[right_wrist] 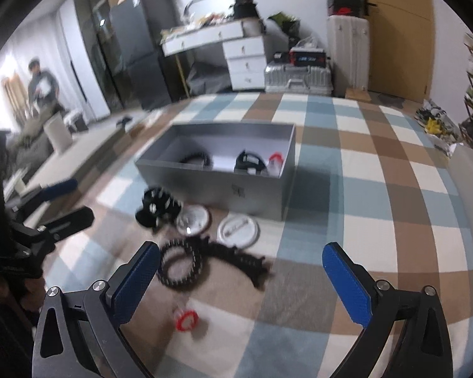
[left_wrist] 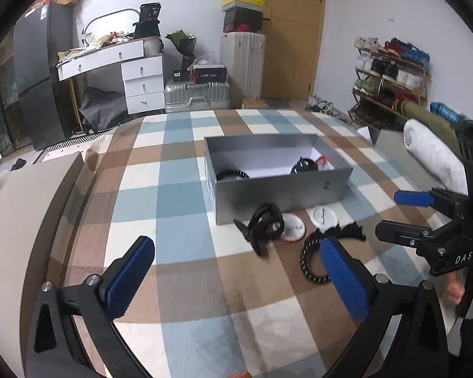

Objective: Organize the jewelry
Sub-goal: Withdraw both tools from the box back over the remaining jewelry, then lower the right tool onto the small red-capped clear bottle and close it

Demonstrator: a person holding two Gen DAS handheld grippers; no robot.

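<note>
Before the grey box lie a beaded bracelet, two white discs, and what looks like a black clip; both grippers hover wide open, holding nothing.

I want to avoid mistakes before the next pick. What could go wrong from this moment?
1. The black beaded bracelet lies against the black spiky strand; gripping one may drag the other.
2. The small red ring lies apart from the pile, close under the right gripper, so it may be overlooked or knocked.
3. The two white round badges lie flat beside the grey box, so open jaws may slide over them.
</note>
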